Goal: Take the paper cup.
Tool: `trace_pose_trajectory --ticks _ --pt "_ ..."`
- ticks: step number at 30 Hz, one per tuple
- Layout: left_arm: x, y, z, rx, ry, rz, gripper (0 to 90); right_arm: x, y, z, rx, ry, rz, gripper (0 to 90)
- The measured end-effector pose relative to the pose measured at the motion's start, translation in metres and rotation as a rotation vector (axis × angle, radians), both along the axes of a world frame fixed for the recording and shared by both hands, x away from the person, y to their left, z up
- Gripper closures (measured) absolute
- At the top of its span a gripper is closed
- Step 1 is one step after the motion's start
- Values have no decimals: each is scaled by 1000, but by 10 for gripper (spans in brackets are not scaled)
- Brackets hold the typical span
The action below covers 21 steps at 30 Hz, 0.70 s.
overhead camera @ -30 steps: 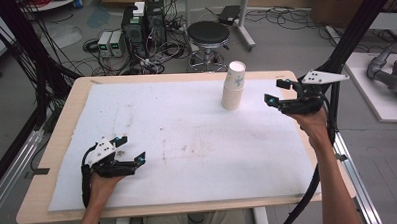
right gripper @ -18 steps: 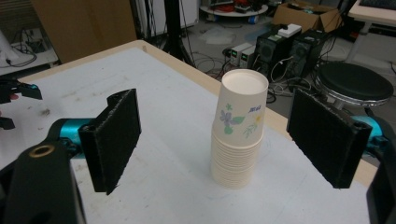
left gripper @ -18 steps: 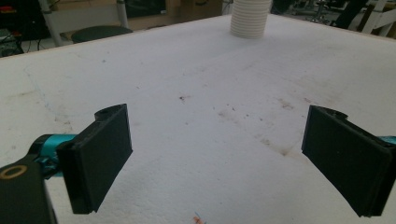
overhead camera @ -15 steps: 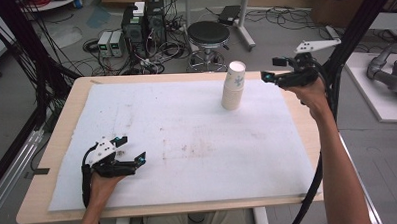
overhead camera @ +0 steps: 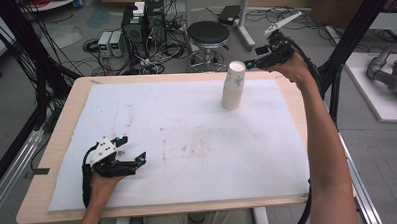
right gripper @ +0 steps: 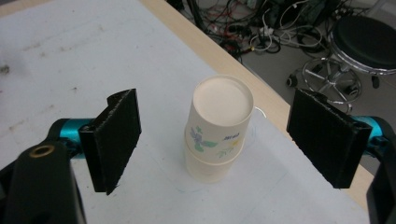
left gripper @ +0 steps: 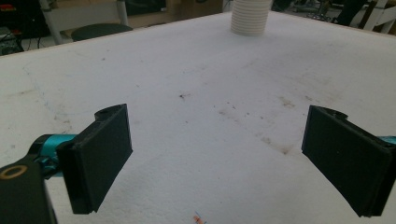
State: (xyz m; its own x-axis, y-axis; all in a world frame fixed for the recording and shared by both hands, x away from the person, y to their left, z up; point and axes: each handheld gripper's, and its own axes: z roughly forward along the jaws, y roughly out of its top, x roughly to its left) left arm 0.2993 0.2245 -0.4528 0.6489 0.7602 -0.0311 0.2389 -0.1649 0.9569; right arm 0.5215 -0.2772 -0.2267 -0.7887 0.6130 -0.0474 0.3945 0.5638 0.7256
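A stack of upside-down paper cups [overhead camera: 234,85] stands on the white sheet [overhead camera: 187,142] near the table's far right. The top cup [right gripper: 219,116] bears a small flower print. My right gripper [overhead camera: 257,57] hovers open just right of and above the stack's top, jaws wide apart; in the right gripper view the cups sit below and between the jaws, untouched. My left gripper [overhead camera: 133,150] rests open on the sheet near the front left, nothing between its jaws. The stack's ribbed base [left gripper: 251,17] shows far ahead in the left gripper view.
A black stool [overhead camera: 209,36], computer boxes [overhead camera: 143,24] and tangled cables lie on the floor beyond the table's far edge [overhead camera: 175,77]. Black frame posts [overhead camera: 19,53] stand at both sides. The sheet carries faint stains mid-table.
My right gripper has risen and moved left and away, from beside the cups' right to just above their top. The left gripper has stayed in place.
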Motion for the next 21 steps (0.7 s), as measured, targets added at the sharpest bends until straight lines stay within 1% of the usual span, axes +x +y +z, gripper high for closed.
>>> trace_pose_trajectory --ticks 2,3,4,5,6,8,9,10,11,12,13,14,15,16,17,18,20,21 --pt "0 0 0 3 -2 -2 83 7 6 0 -27 23 3 181" --pt "0 0 0 1 -4 -1 83 7 6 0 -27 23 3 181" --pt "0 0 0 2 -4 0 83 13 13 -1 -61 45 0 182" --pt "0 0 0 1 -4 0 83 13 13 -1 -61 45 0 182" --pt "0 -1 0 0 -4 1 83 19 19 -3 -89 63 3 182" --pt "1 -1 0 4 -2 -1 83 24 26 -6 -115 88 -2 182" --pt "1 -1 0 7 0 -2 83 26 29 -7 -129 94 -1 182" --pt "1 -1 0 8 0 -1 83 26 29 -7 -129 94 -1 182" --pt "1 -1 0 9 1 -1 83 29 32 -9 -142 104 -4 182" --pt "0 -1 0 7 1 1 83 31 34 -10 -155 106 -6 182" --pt "1 -1 0 10 0 -1 83 35 38 -13 -171 124 -17 182" --pt "1 -1 0 10 0 -1 83 35 38 -13 -171 124 -17 182" --pt "1 -1 0 12 0 -2 83 38 41 -17 -184 140 -16 182" --pt "1 -1 0 12 0 -2 83 38 41 -17 -184 140 -16 182" --pt "1 -1 0 13 0 -2 83 40 43 -20 -198 159 -25 182" --pt "1 -2 0 9 2 -1 83 42 44 -22 -204 161 -26 182" --pt "1 -1 0 19 4 -3 83 43 45 -24 -208 179 -35 182" --pt "1 -1 0 20 5 -2 83 43 45 -24 -208 179 -35 182"
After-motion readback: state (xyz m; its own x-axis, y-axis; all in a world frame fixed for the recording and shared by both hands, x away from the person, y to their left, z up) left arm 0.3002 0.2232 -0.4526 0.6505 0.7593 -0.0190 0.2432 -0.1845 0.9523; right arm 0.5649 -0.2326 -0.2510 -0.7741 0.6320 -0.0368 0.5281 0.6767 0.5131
